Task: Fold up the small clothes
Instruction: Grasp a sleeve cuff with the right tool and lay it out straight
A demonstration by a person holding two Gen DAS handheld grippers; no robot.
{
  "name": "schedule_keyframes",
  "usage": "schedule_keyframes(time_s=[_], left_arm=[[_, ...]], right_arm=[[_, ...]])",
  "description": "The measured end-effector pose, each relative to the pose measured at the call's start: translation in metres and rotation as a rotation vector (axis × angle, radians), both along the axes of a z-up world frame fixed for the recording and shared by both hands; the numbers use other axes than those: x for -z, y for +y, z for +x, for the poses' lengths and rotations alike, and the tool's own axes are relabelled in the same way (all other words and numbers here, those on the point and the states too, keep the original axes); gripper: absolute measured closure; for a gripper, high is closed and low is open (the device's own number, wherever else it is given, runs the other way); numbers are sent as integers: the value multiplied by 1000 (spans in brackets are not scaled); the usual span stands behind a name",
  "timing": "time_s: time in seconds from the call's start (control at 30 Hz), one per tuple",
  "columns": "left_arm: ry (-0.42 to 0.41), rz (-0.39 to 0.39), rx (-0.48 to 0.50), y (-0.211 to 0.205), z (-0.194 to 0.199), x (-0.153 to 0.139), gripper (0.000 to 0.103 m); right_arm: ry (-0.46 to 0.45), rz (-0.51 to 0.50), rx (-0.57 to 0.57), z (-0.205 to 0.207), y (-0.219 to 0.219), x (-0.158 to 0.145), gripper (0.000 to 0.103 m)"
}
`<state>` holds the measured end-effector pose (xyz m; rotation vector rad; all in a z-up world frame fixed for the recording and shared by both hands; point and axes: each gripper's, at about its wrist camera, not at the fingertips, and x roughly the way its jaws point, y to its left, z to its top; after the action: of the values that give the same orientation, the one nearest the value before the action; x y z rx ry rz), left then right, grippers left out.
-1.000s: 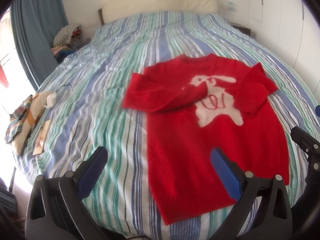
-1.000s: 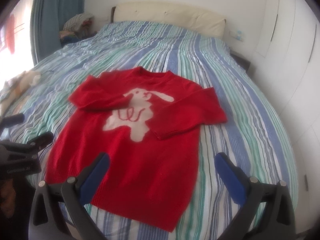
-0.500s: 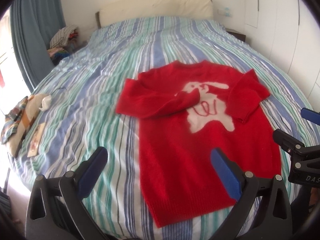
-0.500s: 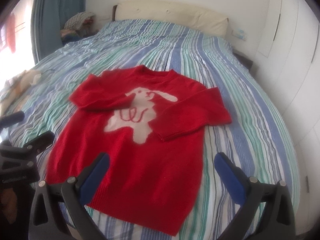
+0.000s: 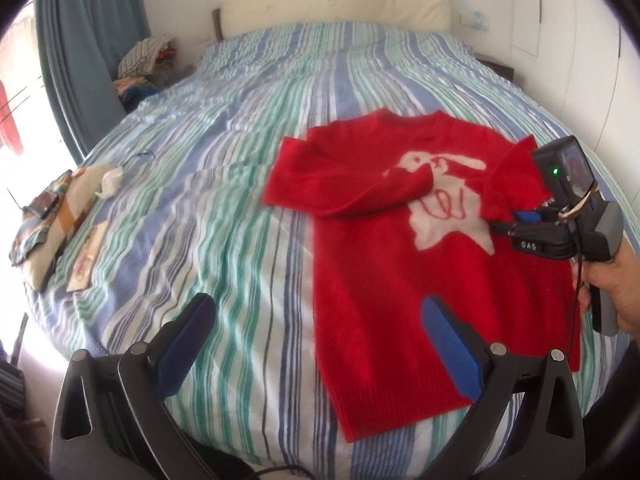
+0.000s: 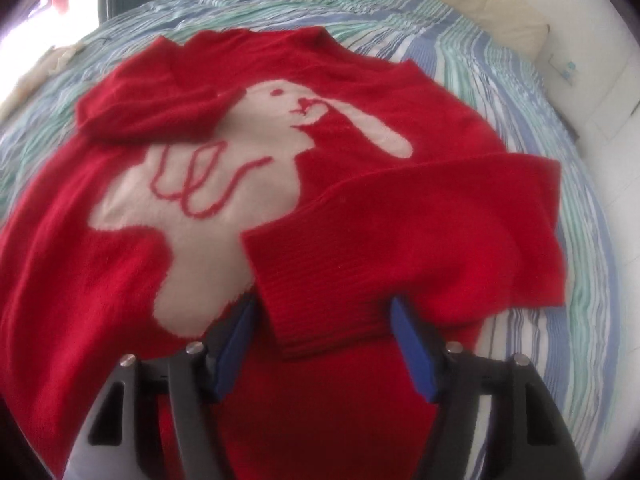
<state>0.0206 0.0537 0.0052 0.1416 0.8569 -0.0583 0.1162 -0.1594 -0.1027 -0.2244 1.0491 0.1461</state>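
The right hand-held gripper (image 6: 322, 344) has advanced, jaws open astride the sweater (image 6: 280, 184) cuff (image 6: 320, 300). The left hand-held gripper (image 5: 316, 344) stays open, idle. Sleeve adjustment is probably next.

A: Where's free room on my side?
B: Left gripper (image 5: 316, 344) hangs over bare bed (image 5: 224, 216) near the foot edge, w/ striped cover open ahead and to the left. Only clutter there is a small pile (image 5: 60, 216) at the far left edge.
A: And the right?
B: I've got the right gripper (image 6: 324, 344) low over the sweater (image 6: 120, 264), fingers apart, w/ the folded sleeve cuff (image 6: 320, 304) between the pads. In the left view it blocks the sweater's right side.
A: Further up?
B: Bed's open to the headboard (image 5: 336, 4). Clothes heap (image 5: 144, 60) and curtain (image 5: 84, 40) crowd the far left corner, wall (image 5: 576, 40) closes the right.
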Motion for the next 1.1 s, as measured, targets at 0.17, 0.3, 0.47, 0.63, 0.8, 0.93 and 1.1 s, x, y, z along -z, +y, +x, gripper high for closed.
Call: schedule_keyframes(time_s=[0.17, 0.3, 0.47, 0.63, 0.8, 0.93, 1.1], left_arm=[[4, 16, -9, 6, 1, 4, 0], [9, -4, -15, 7, 3, 4, 0], [30, -26, 4, -3, 7, 6, 0], [56, -31, 51, -20, 5, 6, 0], [62, -36, 56, -23, 3, 2, 0], [65, -38, 38, -17, 3, 3, 0], [86, -21, 32, -15, 5, 12, 0]], right_arm=[[-117, 243, 164, -2, -72, -65, 96], [-250, 362, 415, -32, -185, -114, 96], [-275, 397, 714, -74, -306, -115, 96], [-238, 464, 865, -107, -356, -83, 96], [-287, 504, 957, -123, -388, -70, 96], [-207, 493, 1029, -124, -412, -40, 96], [-188, 583, 1006, -131, -415, -15, 86]])
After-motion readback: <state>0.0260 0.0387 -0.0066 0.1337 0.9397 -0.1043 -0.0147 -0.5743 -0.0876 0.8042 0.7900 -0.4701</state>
